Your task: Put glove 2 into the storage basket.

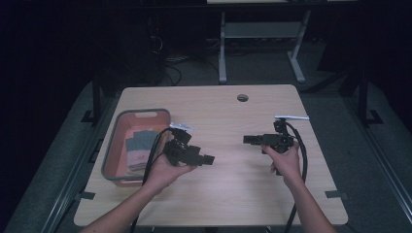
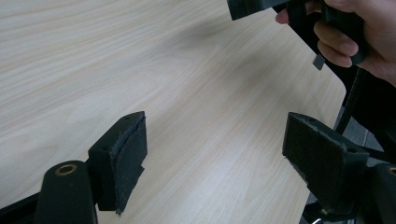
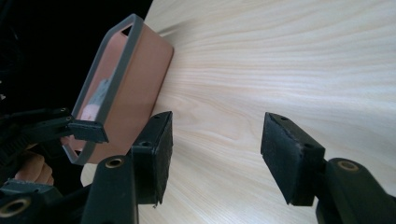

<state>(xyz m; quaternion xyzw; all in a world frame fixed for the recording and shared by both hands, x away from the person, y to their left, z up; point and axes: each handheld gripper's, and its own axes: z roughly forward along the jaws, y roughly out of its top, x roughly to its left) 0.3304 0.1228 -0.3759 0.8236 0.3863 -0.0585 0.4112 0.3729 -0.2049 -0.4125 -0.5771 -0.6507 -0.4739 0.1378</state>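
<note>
Here, seen from above, a person's two forearms reach in from six o'clock over a pale wooden table (image 1: 233,189), each hand holding a black two-jaw gripper above the tabletop. The left gripper (image 1: 208,159) sits a little toward seven o'clock of the table's middle and points toward three o'clock. In its own view, the left gripper (image 2: 212,154) has its jaws spread wide with bare wood between them and nothing held.

The right gripper (image 1: 248,140) sits toward three o'clock of the middle and points toward nine o'clock, so the two grippers face each other, near but apart. In its own view, the right gripper (image 3: 215,158) has its jaws standing wide, with nothing between the pads.

A salmon-coloured bin (image 1: 115,145) with a grey rim rests on the table at nine o'clock, just beside the left hand. Inside it lie folded cloths (image 1: 138,145), grey and pale pink. The right gripper's view shows the bin (image 3: 135,84) at ten o'clock.

A small round hole (image 1: 242,97) is cut in the tabletop at twelve o'clock.
</note>
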